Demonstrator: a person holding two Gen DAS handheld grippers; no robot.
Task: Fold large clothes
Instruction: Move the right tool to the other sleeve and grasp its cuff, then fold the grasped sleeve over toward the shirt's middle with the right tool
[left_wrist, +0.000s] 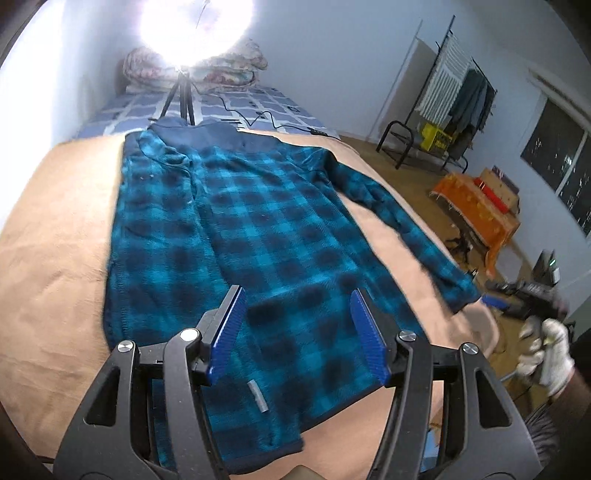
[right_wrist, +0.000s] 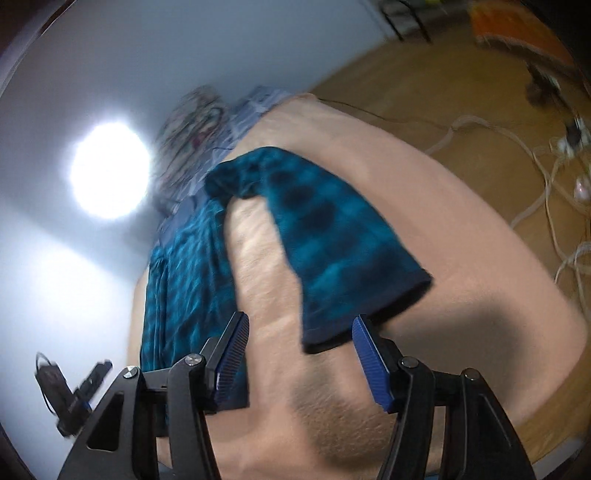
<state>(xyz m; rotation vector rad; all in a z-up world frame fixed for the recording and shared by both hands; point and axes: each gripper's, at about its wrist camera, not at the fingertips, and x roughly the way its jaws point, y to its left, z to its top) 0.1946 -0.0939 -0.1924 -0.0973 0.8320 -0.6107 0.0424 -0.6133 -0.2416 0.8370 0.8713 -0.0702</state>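
Observation:
A blue and black plaid fleece shirt (left_wrist: 258, 229) lies flat on the peach blanket (left_wrist: 55, 240), collar far, hem near. Its left side is folded in over the body. The other sleeve (left_wrist: 406, 229) stretches out to the blanket's right edge. My left gripper (left_wrist: 297, 295) hovers open over the hem with nothing between its fingers. In the right wrist view, which is blurred, the sleeve (right_wrist: 332, 236) runs toward me. Its dark cuff (right_wrist: 332, 332) lies just ahead of my open right gripper (right_wrist: 299, 319), close to the right finger, and the pads do not press it.
A bright lamp on a tripod (left_wrist: 181, 96) stands at the far end of the bed by piled bedding (left_wrist: 221, 62). A gloved hand (left_wrist: 550, 354) shows at the right. Off the bed's right edge are wooden floor, cables (right_wrist: 554, 184), a clothes rack (left_wrist: 458, 92) and an orange-covered chest (left_wrist: 480, 210).

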